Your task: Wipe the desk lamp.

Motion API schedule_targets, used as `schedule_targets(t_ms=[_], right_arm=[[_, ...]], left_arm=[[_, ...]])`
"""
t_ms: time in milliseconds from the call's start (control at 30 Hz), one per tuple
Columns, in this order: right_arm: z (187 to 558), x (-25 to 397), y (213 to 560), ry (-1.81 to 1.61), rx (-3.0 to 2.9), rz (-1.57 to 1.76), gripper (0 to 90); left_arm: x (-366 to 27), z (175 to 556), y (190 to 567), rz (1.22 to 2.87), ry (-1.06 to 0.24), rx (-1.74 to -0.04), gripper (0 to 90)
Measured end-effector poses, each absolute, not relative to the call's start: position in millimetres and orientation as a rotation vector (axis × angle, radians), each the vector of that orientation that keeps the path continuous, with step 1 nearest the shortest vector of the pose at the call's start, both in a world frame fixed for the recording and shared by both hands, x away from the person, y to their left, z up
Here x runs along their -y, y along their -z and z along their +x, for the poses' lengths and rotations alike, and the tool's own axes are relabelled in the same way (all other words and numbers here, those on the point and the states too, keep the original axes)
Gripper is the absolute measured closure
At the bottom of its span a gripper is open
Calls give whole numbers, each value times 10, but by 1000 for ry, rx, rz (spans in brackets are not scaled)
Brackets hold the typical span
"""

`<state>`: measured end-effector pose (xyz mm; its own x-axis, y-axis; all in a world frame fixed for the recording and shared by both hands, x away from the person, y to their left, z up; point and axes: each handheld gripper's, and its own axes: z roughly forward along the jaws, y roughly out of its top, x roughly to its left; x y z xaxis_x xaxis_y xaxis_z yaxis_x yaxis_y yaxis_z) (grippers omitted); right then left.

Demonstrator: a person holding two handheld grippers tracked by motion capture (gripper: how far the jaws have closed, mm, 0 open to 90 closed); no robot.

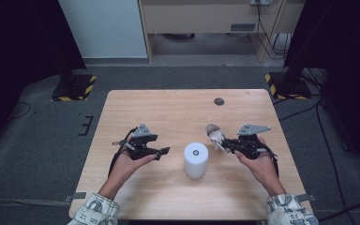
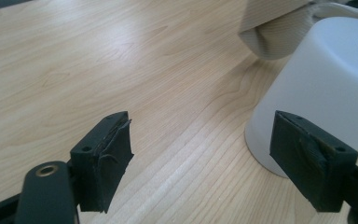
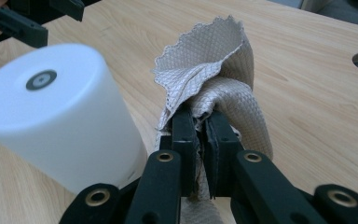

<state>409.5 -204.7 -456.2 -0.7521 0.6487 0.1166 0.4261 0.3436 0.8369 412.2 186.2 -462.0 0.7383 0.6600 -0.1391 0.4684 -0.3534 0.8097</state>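
A beige cloth (image 3: 214,79) with a fine woven grid and a scalloped edge is seen bunched and folded, lifted slightly above the desk (image 1: 168,108) toward its right edge. It is pinched between the clenched jaws of the right gripper (image 1: 226,143), which is held low by a hand entering from the near edge. Just beside the cloth stands a white cylinder (image 1: 196,160), upright near the desk's middle. The left gripper (image 1: 161,152) is held released, its jaws spread wide, pointed at the cylinder from the left.

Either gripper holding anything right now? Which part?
The right gripper is shut on the beige cloth, pinching a bunched fold near its middle. The left gripper is open, holding nothing, beside the white cylinder.
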Motion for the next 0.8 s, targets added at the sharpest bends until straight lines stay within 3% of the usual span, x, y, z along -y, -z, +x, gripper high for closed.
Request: schedule_targets(t_ms=[433, 800], right_arm=[[3604, 2119, 4620, -1328, -2422, 909, 841], [3120, 1678, 4684, -1290, -2586, 737, 842]], left_arm=[[-1944, 3980, 4709, 2086, -301, -866, 205], [-2020, 3839, 4809, 2177, -325, -880, 205]])
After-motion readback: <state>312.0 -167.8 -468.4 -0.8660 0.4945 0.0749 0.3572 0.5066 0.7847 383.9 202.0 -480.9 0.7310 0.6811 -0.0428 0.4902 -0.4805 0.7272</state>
